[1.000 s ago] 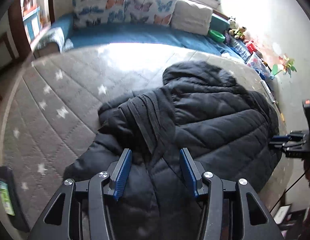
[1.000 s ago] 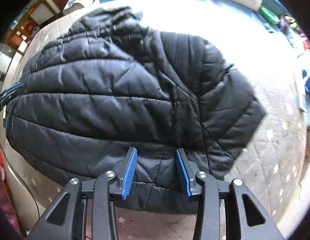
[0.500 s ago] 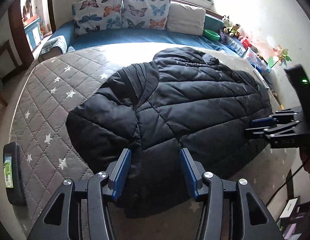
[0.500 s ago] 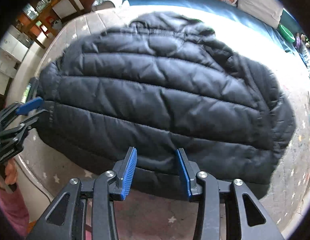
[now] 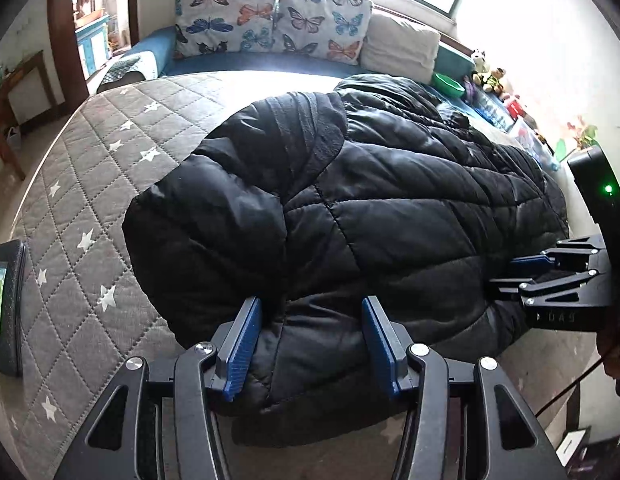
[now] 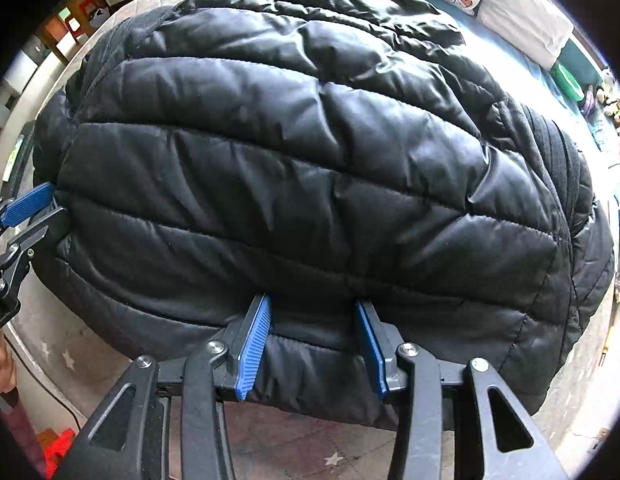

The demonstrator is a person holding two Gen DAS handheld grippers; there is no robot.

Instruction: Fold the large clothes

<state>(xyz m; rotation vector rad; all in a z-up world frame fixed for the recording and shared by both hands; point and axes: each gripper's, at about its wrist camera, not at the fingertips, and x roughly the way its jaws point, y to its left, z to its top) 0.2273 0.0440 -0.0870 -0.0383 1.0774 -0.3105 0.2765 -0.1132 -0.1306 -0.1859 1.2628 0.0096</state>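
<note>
Tongs of both my left (image 5: 310, 340) and right (image 6: 312, 346) hands stand apart, straddling the hem of the black quilted puffer jacket (image 5: 370, 208) on the grey star-quilted mattress (image 5: 89, 200), ready to pinch for folding.

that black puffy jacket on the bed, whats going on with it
A person is folding a black quilted puffer jacket spread on a grey star-patterned quilted mattress, using a pair of handheld tongs in each hand. The left tongs and the right tongs are both open, each straddling the jacket's near edge without pinching it. One sleeve is folded over the body.
</note>
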